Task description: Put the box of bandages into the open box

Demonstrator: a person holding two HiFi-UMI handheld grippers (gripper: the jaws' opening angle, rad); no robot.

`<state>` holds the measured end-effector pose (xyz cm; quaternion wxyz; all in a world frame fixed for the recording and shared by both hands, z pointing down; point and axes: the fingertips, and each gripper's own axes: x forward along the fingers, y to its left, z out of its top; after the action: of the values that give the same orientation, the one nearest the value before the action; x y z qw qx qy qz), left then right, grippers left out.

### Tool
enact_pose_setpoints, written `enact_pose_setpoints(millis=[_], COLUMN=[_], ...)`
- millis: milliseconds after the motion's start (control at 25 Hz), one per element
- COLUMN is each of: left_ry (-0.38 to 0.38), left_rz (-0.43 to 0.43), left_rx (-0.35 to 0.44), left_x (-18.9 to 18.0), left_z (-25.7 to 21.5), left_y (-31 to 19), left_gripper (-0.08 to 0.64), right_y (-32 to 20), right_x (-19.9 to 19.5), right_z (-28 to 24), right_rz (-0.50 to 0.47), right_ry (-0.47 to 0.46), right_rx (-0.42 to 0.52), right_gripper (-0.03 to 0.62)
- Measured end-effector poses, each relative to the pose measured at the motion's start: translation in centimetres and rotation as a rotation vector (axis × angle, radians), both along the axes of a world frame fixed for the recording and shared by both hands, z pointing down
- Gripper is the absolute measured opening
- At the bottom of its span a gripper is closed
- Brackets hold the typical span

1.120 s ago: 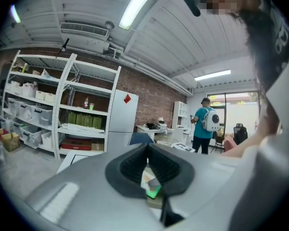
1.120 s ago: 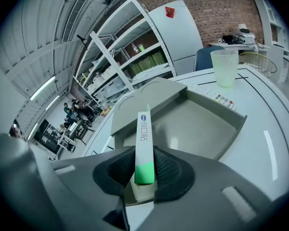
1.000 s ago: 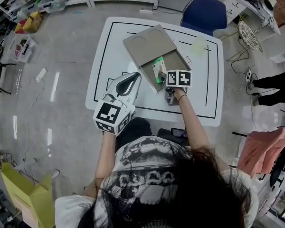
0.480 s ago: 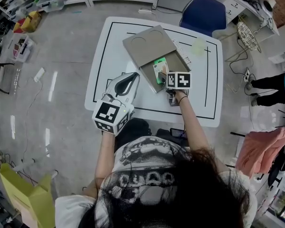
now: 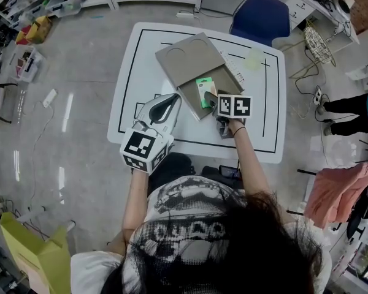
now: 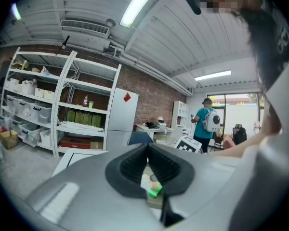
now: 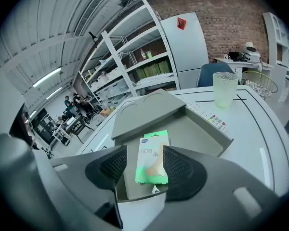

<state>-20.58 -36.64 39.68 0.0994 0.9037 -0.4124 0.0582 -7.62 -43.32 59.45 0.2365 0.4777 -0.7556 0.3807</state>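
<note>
The green and white box of bandages (image 5: pixel 204 91) (image 7: pixel 152 160) lies flat inside the grey open box (image 5: pixel 228 78) (image 7: pixel 208 129), near its front wall. The box's lid (image 5: pixel 191 56) rests slanted over its far-left part. My right gripper (image 5: pixel 211 98) (image 7: pixel 145 165) is open just above the front wall. Its two pads flank the bandage box with a gap on each side and do not touch it. My left gripper (image 5: pixel 172 100) (image 6: pixel 148 149) hovers at the table's front left, shut and empty, pointing toward the open box.
A pale green cup (image 5: pixel 256 60) (image 7: pixel 225 89) stands on the white table (image 5: pixel 141 72) behind the box, and a strip with coloured keys (image 7: pixel 212 116) lies beside it. A blue chair (image 5: pixel 262 17) is behind the table. A person's legs (image 5: pixel 349 112) are at the right.
The right gripper's jaws have spread and let go of the bandage box, which now lies in the open box. The gripper has drawn back slightly. The left gripper has stayed put.
</note>
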Motion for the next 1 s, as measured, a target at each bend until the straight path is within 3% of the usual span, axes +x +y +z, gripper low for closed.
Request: enact_pose_setpoints(millis=[520,1000], left_ry=[-0.009,-0.027], left_rz=[0.013,0.01], left_rx=[-0.012,-0.03], left_x=[2.9,7.7], left_z=[-0.3,-0.2], left_y=[1.6,5.4], left_gripper=[0.0,0.0], right_y=[3.5,9.7], right_x=[-0.1,3.2], right_z=[-7.6,-15.2], right_rz=[-0.126,-0.169], right_ry=[-0.17,-0.28], right_rx=[0.171,0.358], right_gripper=[0.195,0.109])
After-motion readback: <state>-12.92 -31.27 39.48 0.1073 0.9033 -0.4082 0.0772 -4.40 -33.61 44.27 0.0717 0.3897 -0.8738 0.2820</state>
